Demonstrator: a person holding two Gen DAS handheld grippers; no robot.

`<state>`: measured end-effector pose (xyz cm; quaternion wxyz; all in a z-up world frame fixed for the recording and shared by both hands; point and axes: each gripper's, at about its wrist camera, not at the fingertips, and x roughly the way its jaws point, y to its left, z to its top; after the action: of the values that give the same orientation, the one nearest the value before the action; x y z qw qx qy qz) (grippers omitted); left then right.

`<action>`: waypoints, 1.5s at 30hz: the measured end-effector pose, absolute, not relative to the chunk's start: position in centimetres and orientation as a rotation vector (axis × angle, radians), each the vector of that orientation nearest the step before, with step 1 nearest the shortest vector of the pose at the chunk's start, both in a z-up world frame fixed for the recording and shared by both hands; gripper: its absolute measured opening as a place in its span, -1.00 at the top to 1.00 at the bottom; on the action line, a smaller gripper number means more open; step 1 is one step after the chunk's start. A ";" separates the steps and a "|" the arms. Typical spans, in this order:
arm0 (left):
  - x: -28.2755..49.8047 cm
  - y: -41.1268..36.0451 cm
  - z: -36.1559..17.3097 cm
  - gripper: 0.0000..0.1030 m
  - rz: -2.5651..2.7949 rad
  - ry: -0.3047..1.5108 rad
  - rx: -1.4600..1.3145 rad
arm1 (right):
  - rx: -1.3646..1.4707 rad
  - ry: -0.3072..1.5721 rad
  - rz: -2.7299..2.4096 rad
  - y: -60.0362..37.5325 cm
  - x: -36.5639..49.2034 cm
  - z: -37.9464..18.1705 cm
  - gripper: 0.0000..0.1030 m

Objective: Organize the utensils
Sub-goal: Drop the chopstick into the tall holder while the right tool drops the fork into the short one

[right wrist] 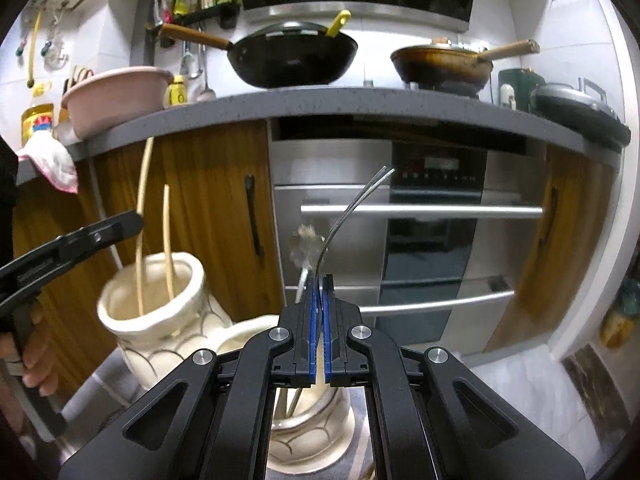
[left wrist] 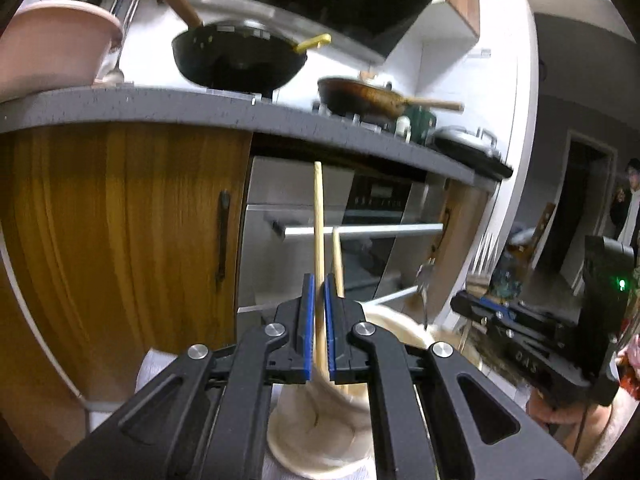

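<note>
My left gripper (left wrist: pixel 319 280) is shut on a wooden chopstick (left wrist: pixel 318 216) that stands upright with its lower end in a cream ceramic holder (left wrist: pixel 316 420). A second chopstick (left wrist: pixel 337 256) leans in the same holder beside the jaws. In the right wrist view this holder (right wrist: pixel 160 320) stands at the left with both chopsticks (right wrist: pixel 168 240) in it. My right gripper (right wrist: pixel 320 280) is shut on a metal fork (right wrist: pixel 348 208), tines up, above a second cream holder (right wrist: pixel 312 432). A spoon (right wrist: pixel 306 246) stands in that holder.
A grey counter (right wrist: pixel 320 108) carries a black wok (right wrist: pixel 292 56), a brown pan (right wrist: pixel 440 64) and a pink basin (right wrist: pixel 116 96). Below it are wooden cabinet doors (right wrist: pixel 216 208) and a steel oven (right wrist: pixel 420 240). A person (left wrist: pixel 632 200) stands in the far doorway.
</note>
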<state>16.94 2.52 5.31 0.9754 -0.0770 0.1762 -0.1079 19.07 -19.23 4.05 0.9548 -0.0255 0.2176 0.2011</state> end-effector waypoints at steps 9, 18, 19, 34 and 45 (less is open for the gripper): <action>17.2 1.9 4.7 0.90 -0.199 0.413 -0.110 | -0.058 0.498 0.394 -19.0 20.2 2.9 0.93; 17.2 2.2 5.0 0.72 -0.180 0.422 -0.106 | -0.059 0.504 0.402 -19.1 20.0 3.0 0.56; 17.1 2.3 5.1 0.71 -0.179 0.421 -0.108 | -0.057 0.502 0.401 -19.2 19.9 3.1 0.52; 12.8 3.0 7.1 -0.22 -0.136 0.395 -0.042 | -0.019 0.462 0.430 -21.6 14.4 5.7 -0.72; 9.2 3.6 6.0 -0.80 -0.090 0.447 -0.025 | -0.059 0.524 0.489 -22.2 11.1 4.8 -0.85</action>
<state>9.17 3.56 5.96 0.9740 -0.0122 0.2217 -0.0444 11.13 -22.18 4.78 0.9360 -0.0287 0.2565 0.2393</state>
